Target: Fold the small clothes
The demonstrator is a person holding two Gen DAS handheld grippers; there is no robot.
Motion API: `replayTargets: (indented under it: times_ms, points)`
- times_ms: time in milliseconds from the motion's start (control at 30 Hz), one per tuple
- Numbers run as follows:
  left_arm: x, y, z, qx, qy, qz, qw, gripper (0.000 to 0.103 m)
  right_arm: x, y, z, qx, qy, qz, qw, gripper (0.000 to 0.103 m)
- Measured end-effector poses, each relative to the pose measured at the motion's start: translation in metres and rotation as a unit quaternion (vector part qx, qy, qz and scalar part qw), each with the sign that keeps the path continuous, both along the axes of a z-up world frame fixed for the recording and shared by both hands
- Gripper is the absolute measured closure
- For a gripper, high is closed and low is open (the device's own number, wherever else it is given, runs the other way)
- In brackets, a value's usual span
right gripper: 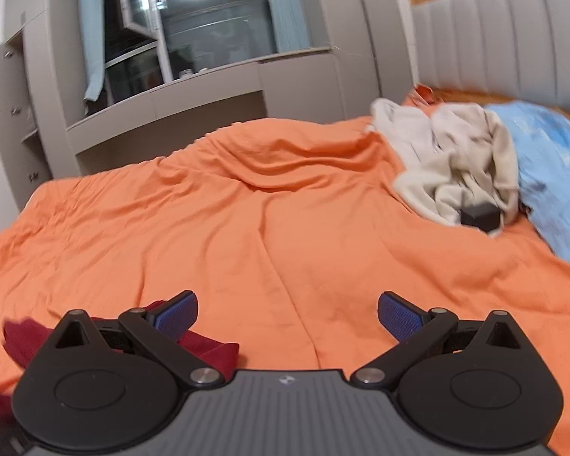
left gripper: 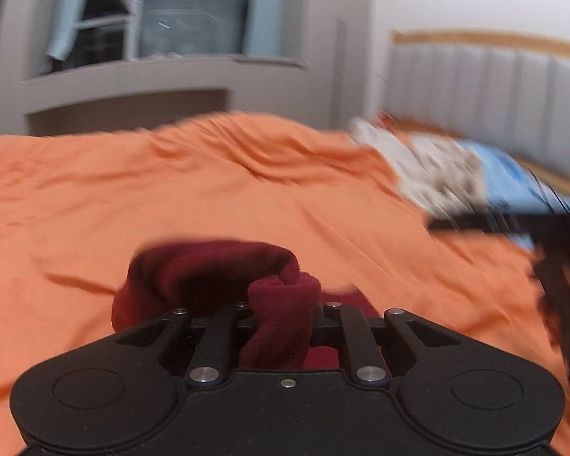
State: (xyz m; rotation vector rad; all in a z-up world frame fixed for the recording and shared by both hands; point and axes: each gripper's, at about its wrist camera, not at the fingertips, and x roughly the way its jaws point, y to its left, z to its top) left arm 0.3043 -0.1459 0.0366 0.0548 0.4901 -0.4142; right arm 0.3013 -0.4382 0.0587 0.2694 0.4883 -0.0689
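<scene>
Only the left view shows the left tongs (left gripper: 281, 304) clamped on the maroon cloth (left gripper: 216, 273), while the right tongs (right gripper: 288, 317) gape empty over open orange bed (right gripper: 247, 209).

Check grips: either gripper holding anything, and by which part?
Left gripper is shut on the dark red garment, pinching a bunched fold. Right gripper is open, holding nothing.
</scene>
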Motion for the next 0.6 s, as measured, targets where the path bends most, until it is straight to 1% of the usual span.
replayTargets:
  times_ms: [133,200,267,300,367,400,467,600]
  points:
    - [-0.008,-0.023,-0.028,0.03,0.027,-0.026,0.9989,0.085,0.007,-0.004,-0.007,0.034,0.014,0.011,0.999,0.0]
    - [-0.01,-0.027,-0.037,0.036,0.037,-0.032,0.9981,0.081,0.01,0.001,-0.009,0.044,0.021,0.022,0.999,0.0]
    - [-0.012,-0.026,-0.042,0.038,0.044,-0.042,0.9974,0.074,0.014,0.006,-0.011,0.048,0.027,0.029,0.998,0.0]
    - [-0.013,-0.024,-0.043,0.038,0.046,-0.048,0.9971,0.072,0.016,0.007,-0.012,0.046,0.029,0.029,0.998,0.0]
    - [-0.015,-0.022,-0.043,0.035,0.046,-0.066,0.9962,0.06,0.015,0.009,-0.013,0.041,0.032,0.027,0.998,0.0]
    - [-0.014,-0.022,-0.042,0.036,0.045,-0.077,0.9954,0.057,0.016,0.009,-0.013,0.039,0.034,0.024,0.998,0.0]
    - [-0.015,-0.028,-0.04,0.047,0.034,-0.094,0.9939,0.046,0.014,0.008,-0.014,0.04,0.036,0.02,0.998,0.0]
    - [-0.02,-0.039,-0.04,0.078,0.01,-0.119,0.9898,0.039,0.013,0.009,-0.015,0.043,0.036,0.023,0.998,0.0]
